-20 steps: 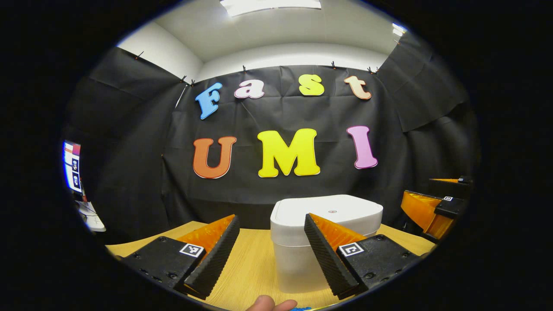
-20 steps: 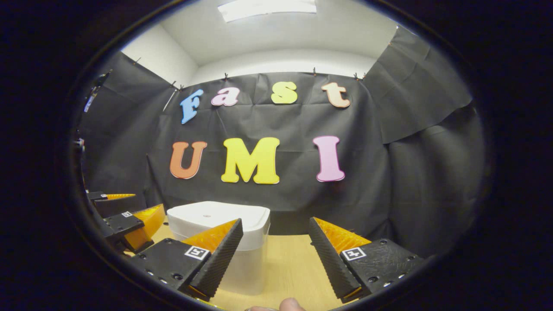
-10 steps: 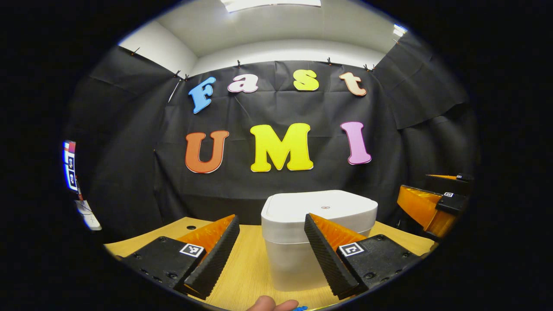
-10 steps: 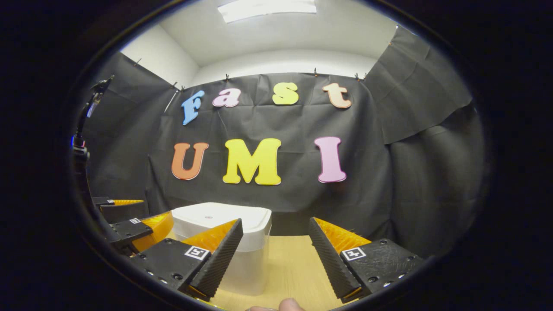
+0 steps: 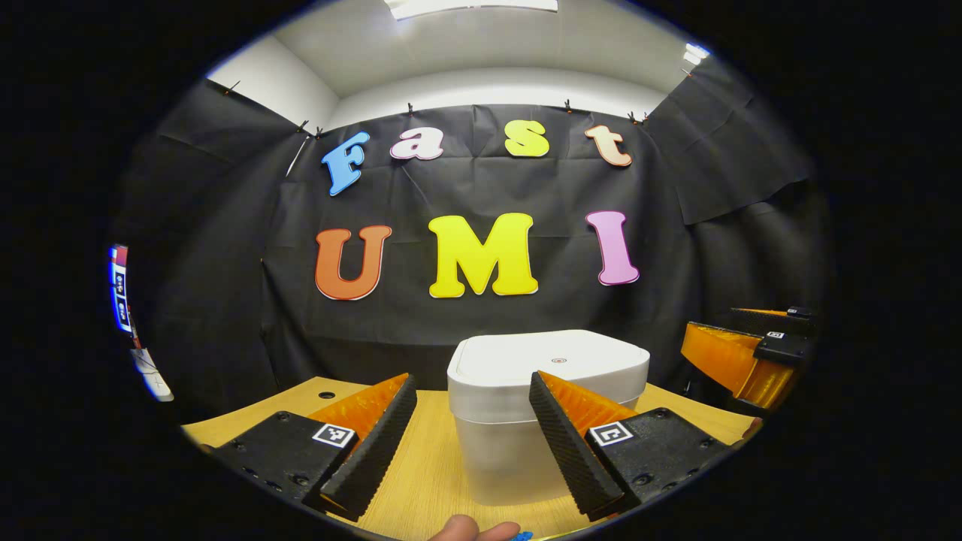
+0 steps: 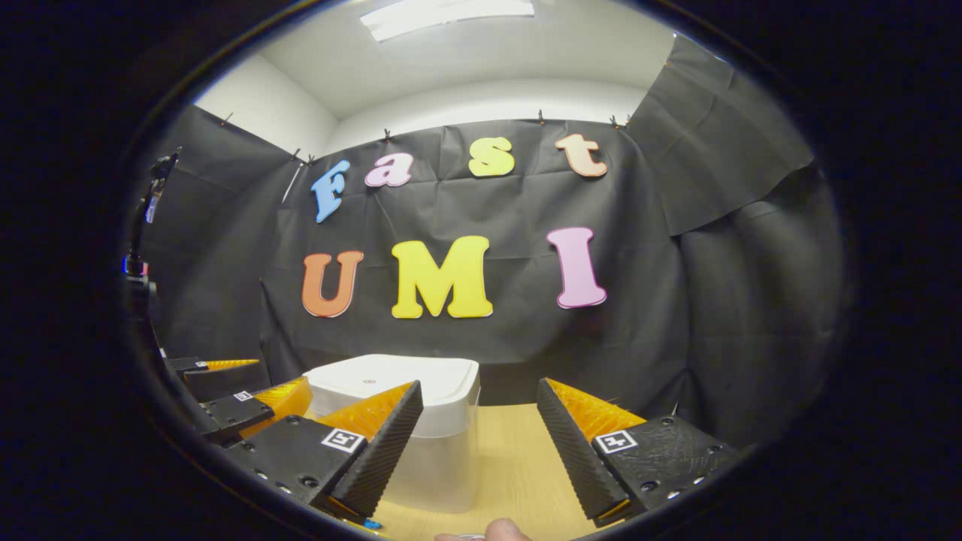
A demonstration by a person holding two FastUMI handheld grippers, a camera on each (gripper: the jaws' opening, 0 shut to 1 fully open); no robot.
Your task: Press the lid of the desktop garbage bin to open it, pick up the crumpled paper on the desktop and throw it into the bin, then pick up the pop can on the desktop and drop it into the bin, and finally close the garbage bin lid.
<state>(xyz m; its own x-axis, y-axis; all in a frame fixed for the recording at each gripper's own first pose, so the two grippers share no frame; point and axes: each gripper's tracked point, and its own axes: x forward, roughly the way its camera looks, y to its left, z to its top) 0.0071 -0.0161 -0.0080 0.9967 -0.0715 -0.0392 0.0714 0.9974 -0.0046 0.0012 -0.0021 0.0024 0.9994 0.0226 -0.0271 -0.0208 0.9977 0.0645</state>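
A white garbage bin with its lid down stands on the wooden desktop. My left gripper is open, a short way in front of the bin and slightly left of it. In the right gripper view the bin sits left of centre, and my right gripper is open with bare desktop between its fingers. The right gripper shows at the right edge of the left gripper view. The left gripper appears at the left of the right gripper view. A small blue bit peeks at the bottom edge.
Black cloth walls close the booth behind and beside the desk. A fingertip shows at the bottom of the left gripper view, and another fingertip at the bottom of the right gripper view. A screen glows far left.
The bin has drifted slightly left in the left gripper view as that gripper shifted. The right gripper view tilted a little. Both grippers stayed open.
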